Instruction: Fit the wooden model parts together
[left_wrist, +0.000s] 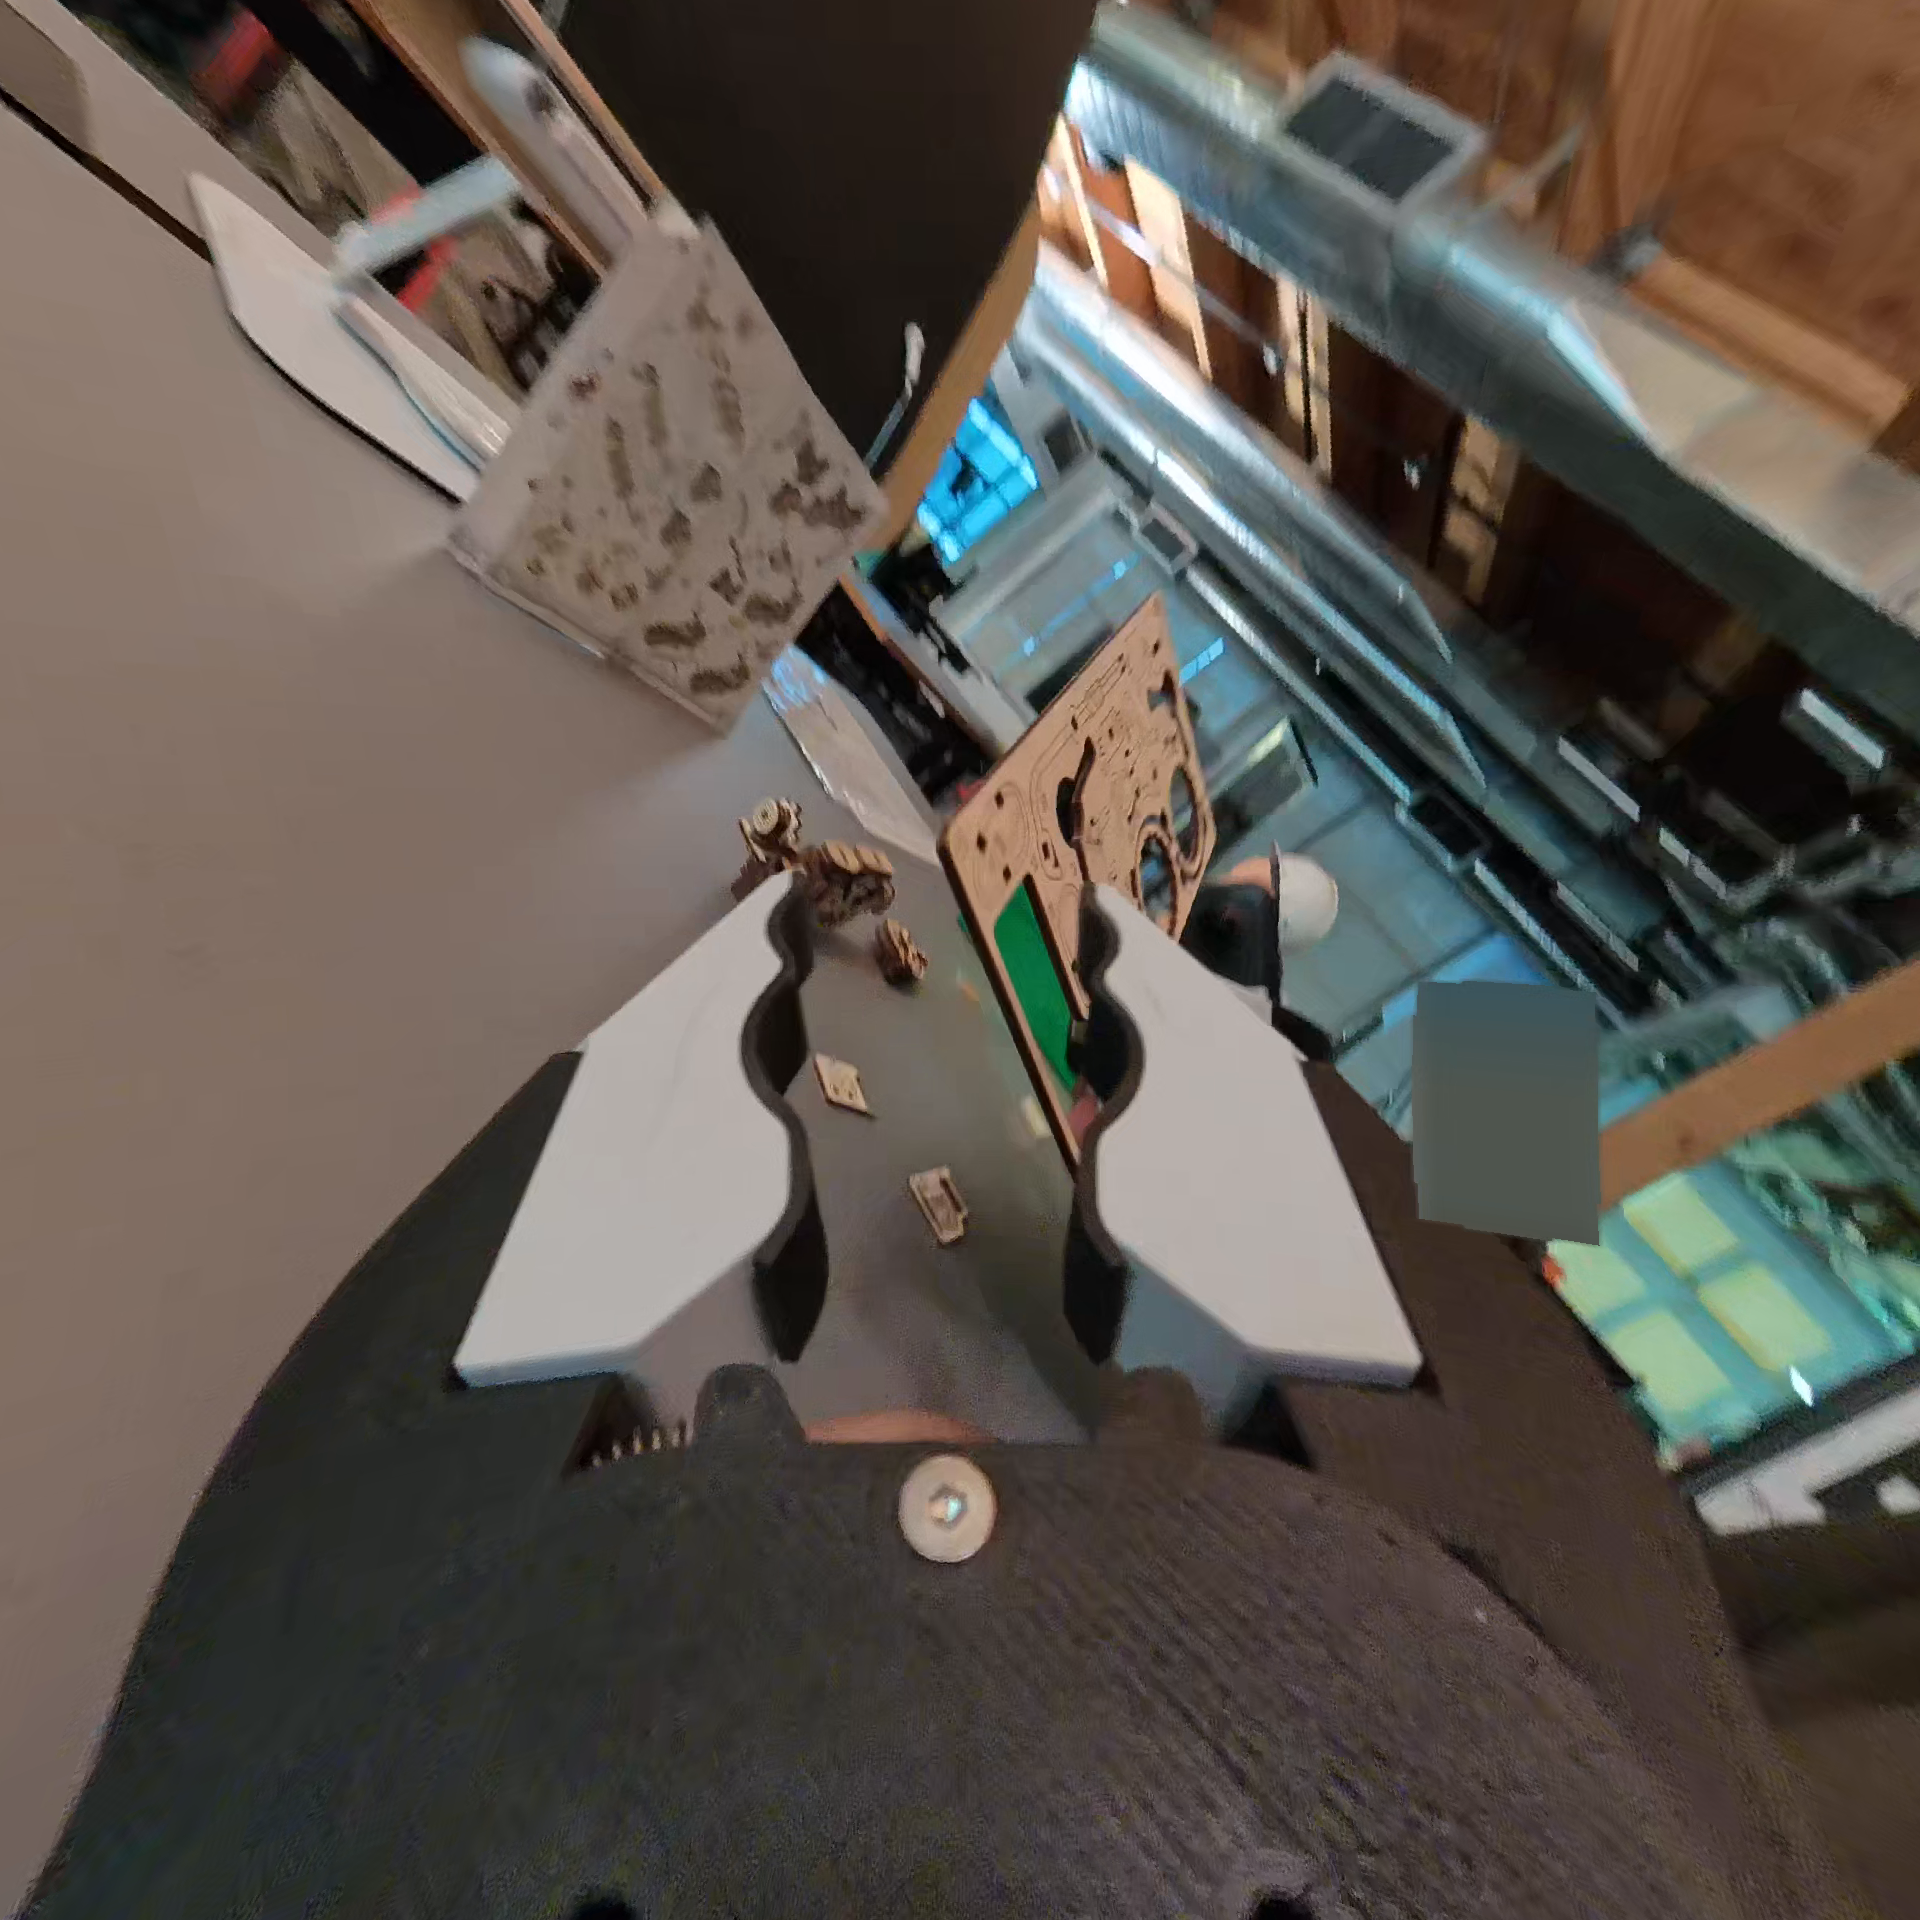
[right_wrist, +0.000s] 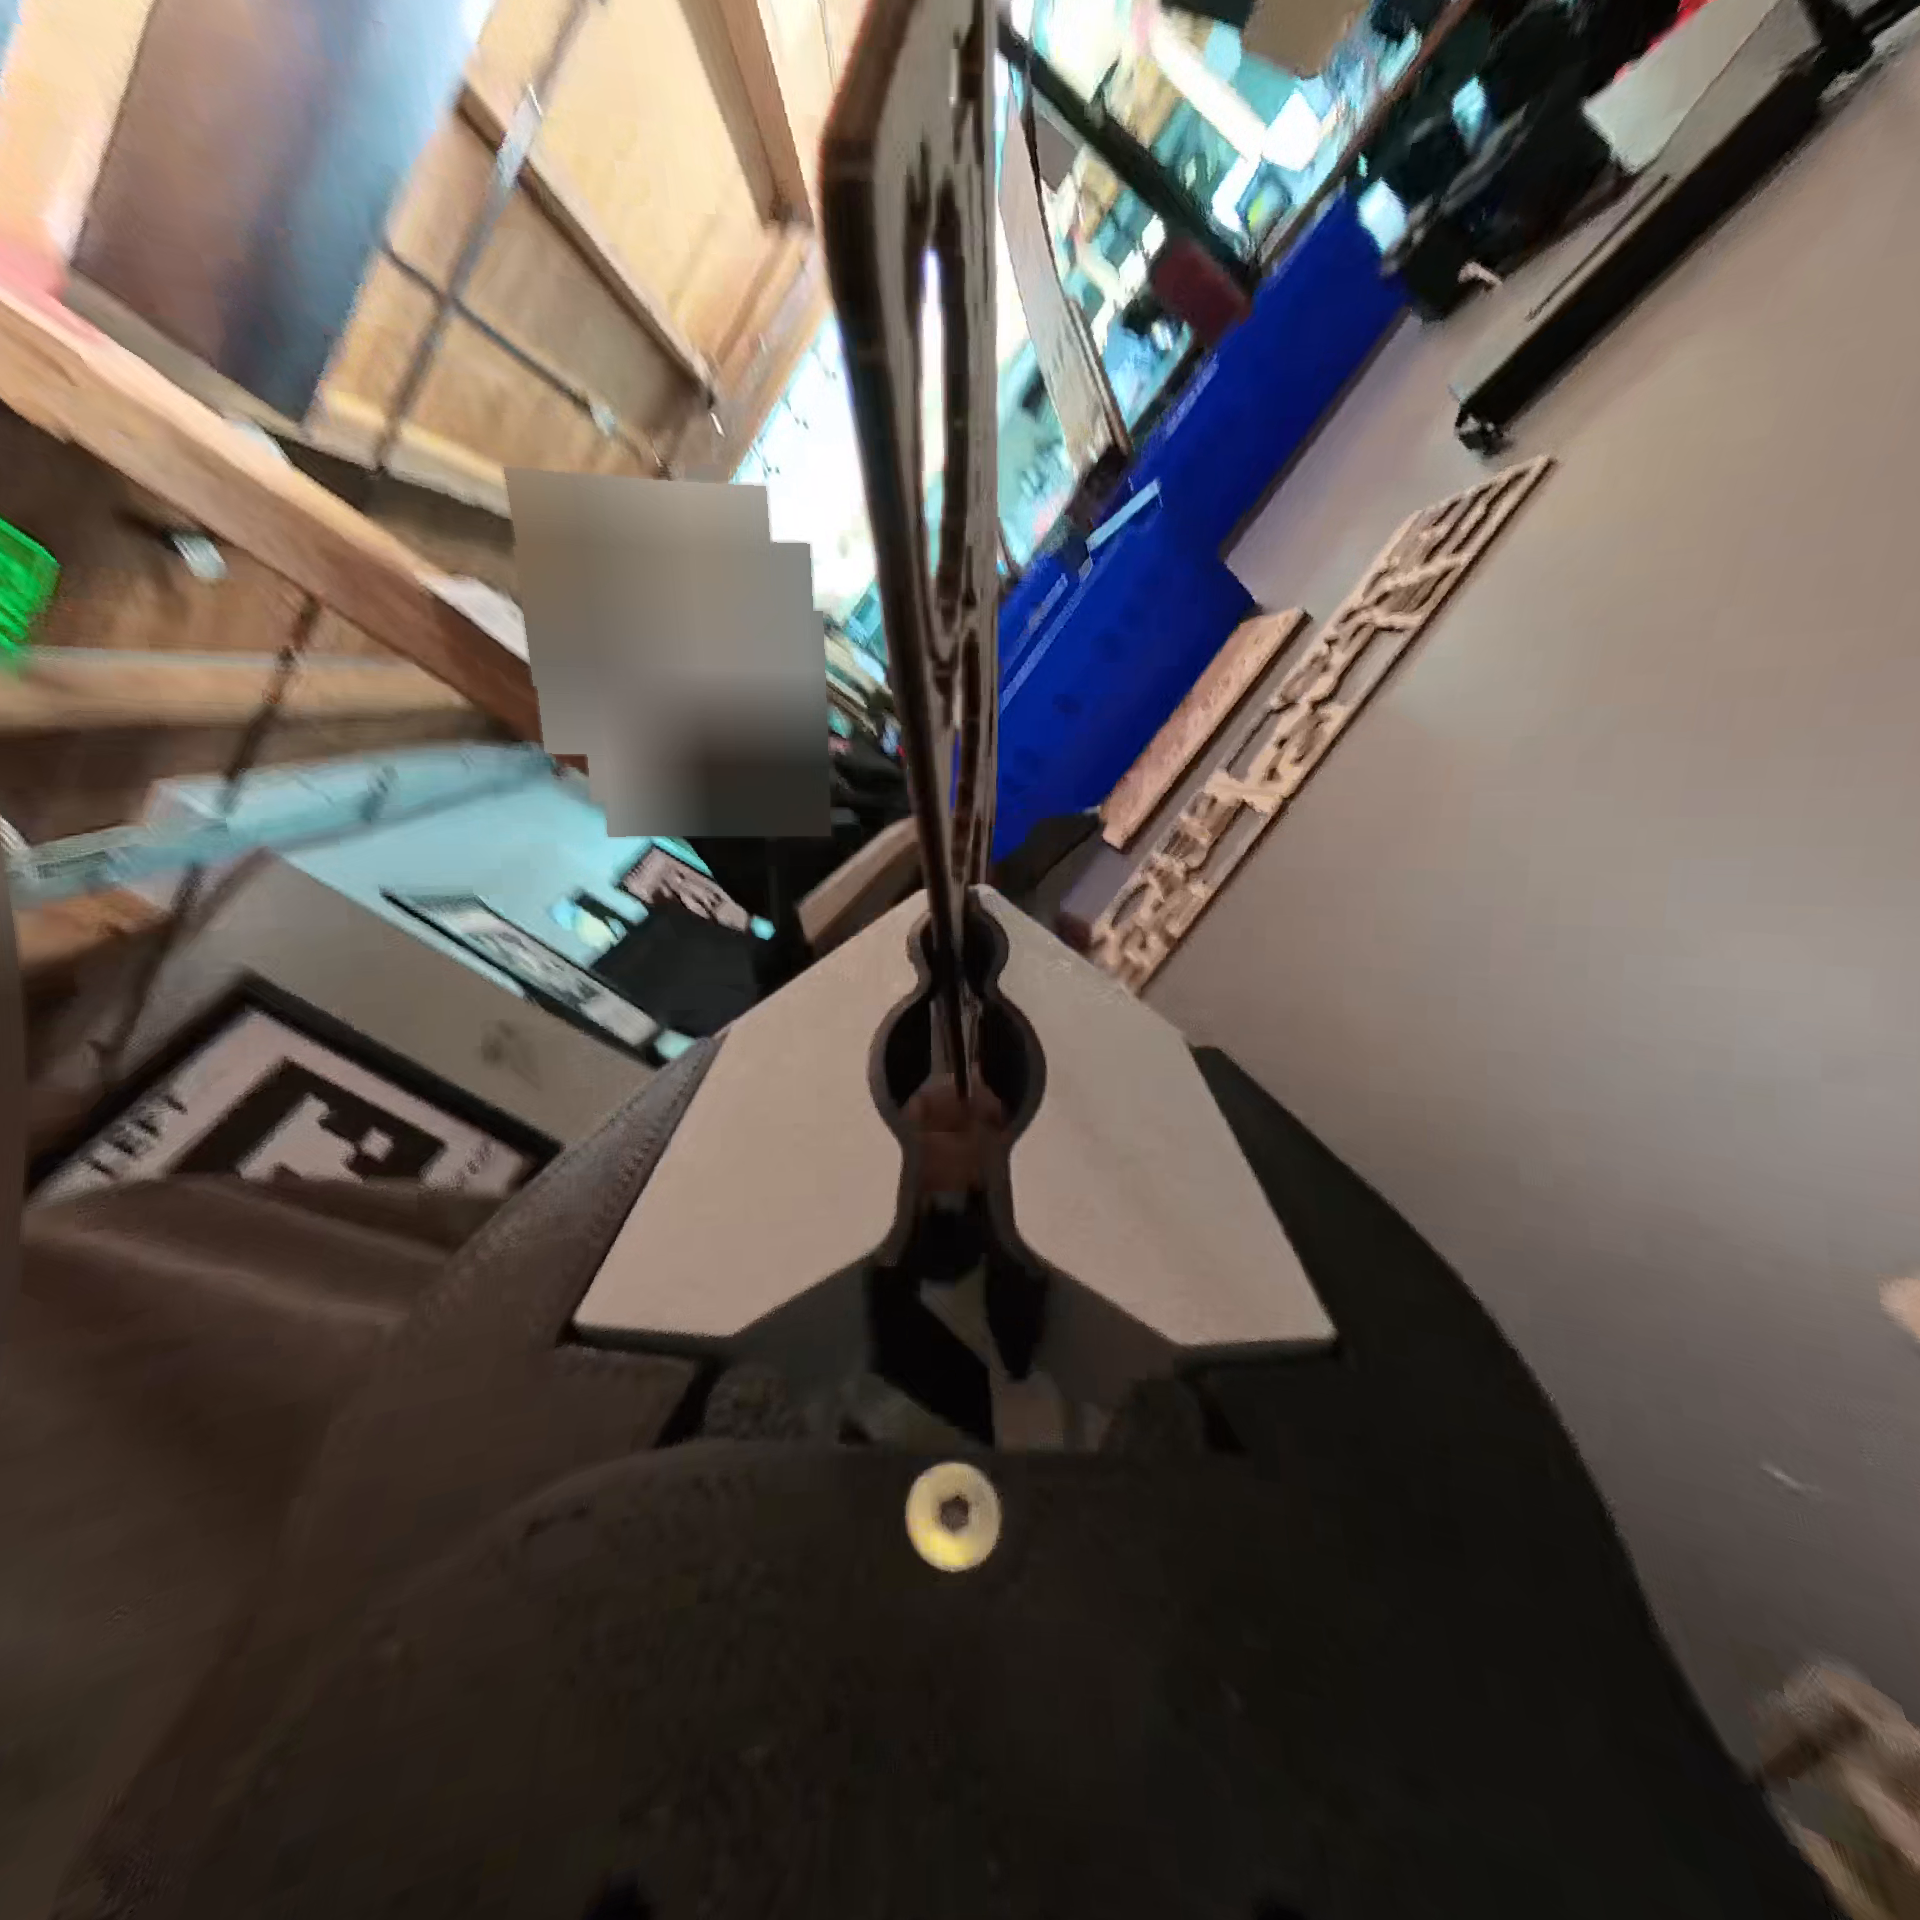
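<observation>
— While I'm holding things here, how is it looking from your side?

— I'm seeing the right gripper (right_wrist: 954, 935) pinching a thin laser-cut wooden sheet (right_wrist: 914, 416) edge-on between its closed fingers, and lifting it clear of the grey table (right_wrist: 1558, 1039). My left gripper (left_wrist: 940, 935) is hanging with its fingers apart and holding nothing; in its view the same sheet (left_wrist: 1101, 790) is standing tilted just past the right-hand finger, with several cutouts already punched from it.

— So how much is actually getting built?

— I'm judging it partway. A small wooden assembly (left_wrist: 831, 873) is sitting on the table ahead of the left fingers, with another little cluster (left_wrist: 900, 951) beside it, and two loose flat pieces (left_wrist: 844, 1083) (left_wrist: 938, 1203) are lying nearer — unfitted, as far as I can tell. Another spent sheet frame (right_wrist: 1299, 727) is lying flat on the table in the right view.

— What's remaining?

— I'm guessing more parts are coming out of the held sheet, then joining the assembly.
</observation>
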